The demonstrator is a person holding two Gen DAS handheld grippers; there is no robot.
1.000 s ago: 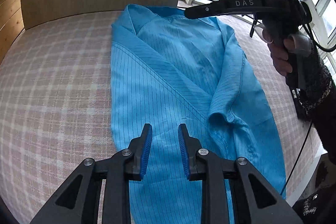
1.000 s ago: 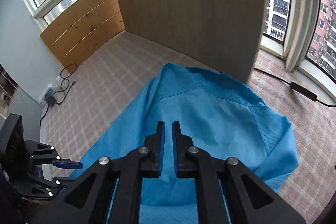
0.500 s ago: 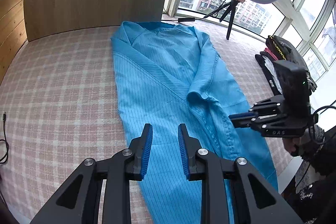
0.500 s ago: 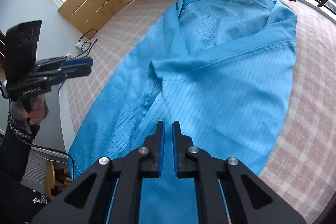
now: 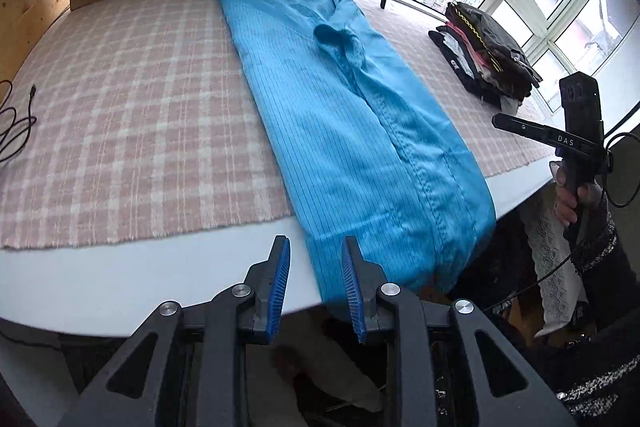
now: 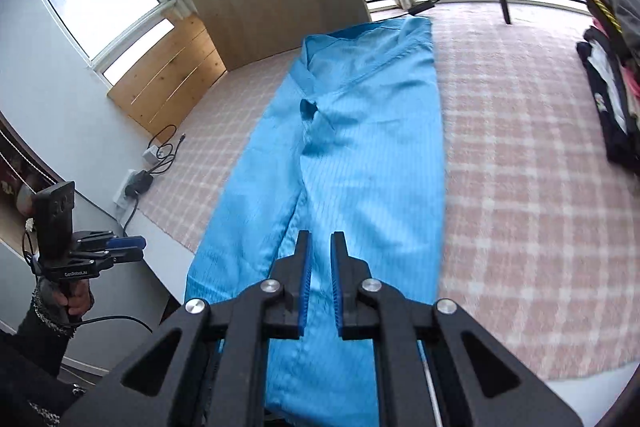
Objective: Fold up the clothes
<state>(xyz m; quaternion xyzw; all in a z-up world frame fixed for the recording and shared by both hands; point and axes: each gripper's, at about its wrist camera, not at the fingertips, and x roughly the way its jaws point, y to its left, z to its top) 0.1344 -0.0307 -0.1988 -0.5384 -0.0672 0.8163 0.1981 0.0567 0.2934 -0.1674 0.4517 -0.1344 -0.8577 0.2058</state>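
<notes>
Blue garment (image 5: 352,131): centre frame, thin, limp, likely slippery; I'd pinch its hem overhanging the table (image 5: 120,267).
My left tongs (image 5: 316,283): parted, empty.
My right tongs (image 6: 320,287): narrow gap, empty.

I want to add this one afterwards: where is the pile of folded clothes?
The pile of clothes sits on the checked blanket, right of the blue garment, near the windows.

Likely home — bed blanket (image 5: 120,115), clothes pile (image 5: 488,55).

Blue garment (image 6: 352,163) on checked cloth (image 6: 520,163)
</notes>
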